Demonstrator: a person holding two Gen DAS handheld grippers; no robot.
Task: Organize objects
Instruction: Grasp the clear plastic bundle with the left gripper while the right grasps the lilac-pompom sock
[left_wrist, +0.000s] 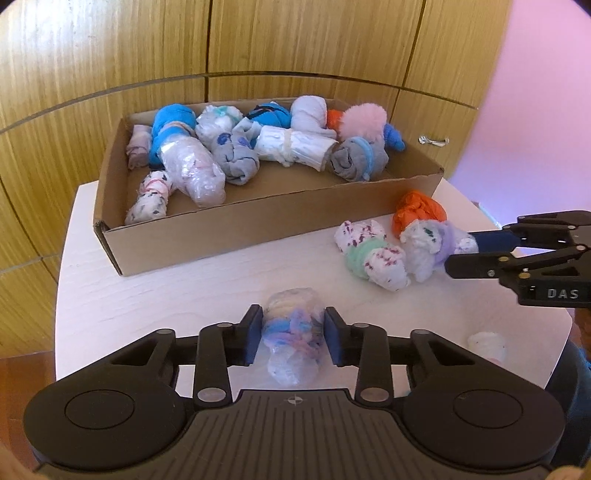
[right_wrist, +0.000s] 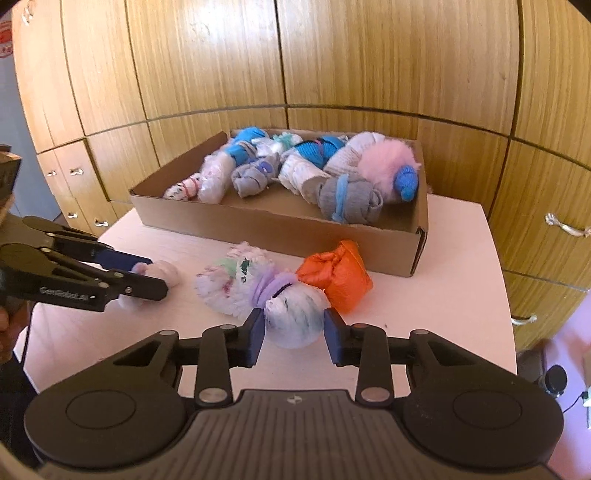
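On the white table (left_wrist: 184, 291), my left gripper (left_wrist: 293, 326) is shut on a pale sock bundle (left_wrist: 291, 306) with a blue and pink band. My right gripper (right_wrist: 294, 328) is shut on a white sock bundle (right_wrist: 295, 314) tied with a purple band; both bundles rest on the tabletop. The right wrist view shows the left gripper (right_wrist: 155, 275) at the left edge, holding its pale bundle (right_wrist: 168, 271). An orange bundle (right_wrist: 336, 275) and a white one with a green band (right_wrist: 225, 277) lie against the right gripper's bundle. Behind them stands a shallow cardboard box (right_wrist: 295, 229) holding several sock bundles.
A small white bundle (left_wrist: 485, 345) lies near the table's right front edge. Wooden cabinet doors (right_wrist: 369, 74) with metal handles (right_wrist: 567, 225) stand close behind and beside the table. The box (left_wrist: 258, 218) takes up the back half of the tabletop.
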